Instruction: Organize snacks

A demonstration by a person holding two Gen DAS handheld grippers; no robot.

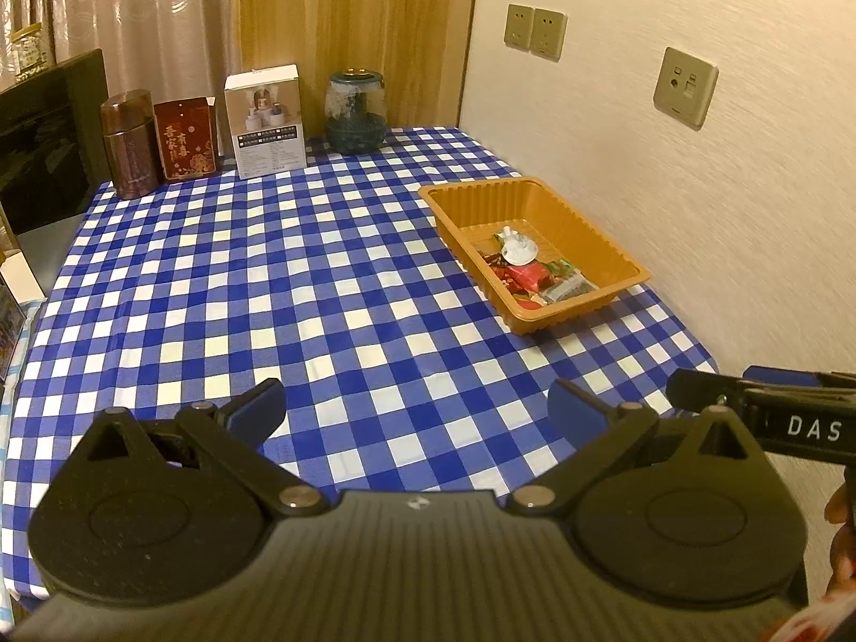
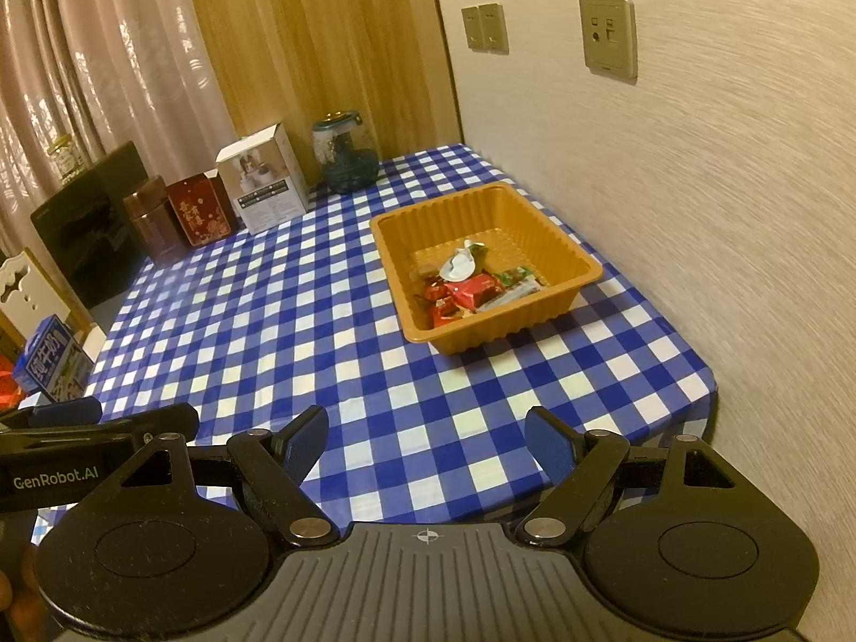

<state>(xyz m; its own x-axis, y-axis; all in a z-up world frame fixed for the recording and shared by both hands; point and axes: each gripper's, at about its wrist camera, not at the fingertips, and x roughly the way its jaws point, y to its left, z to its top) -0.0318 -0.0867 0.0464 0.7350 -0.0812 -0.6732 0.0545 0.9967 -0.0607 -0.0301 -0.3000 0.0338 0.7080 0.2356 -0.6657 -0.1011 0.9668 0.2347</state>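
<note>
With our left gripper (image 1: 416,411) and right gripper (image 2: 426,438) both spread empty above the blue-checked tablecloth (image 1: 267,294), the wrapped snacks (image 2: 471,286) sit in the ribbed orange plastic tray (image 2: 535,321), which a careless reach could shove.

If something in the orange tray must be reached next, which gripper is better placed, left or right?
Probably the right. From the right gripper the orange tray lies almost straight ahead; from the left gripper it sits far off to the side. Both are open and hold nothing.
</note>
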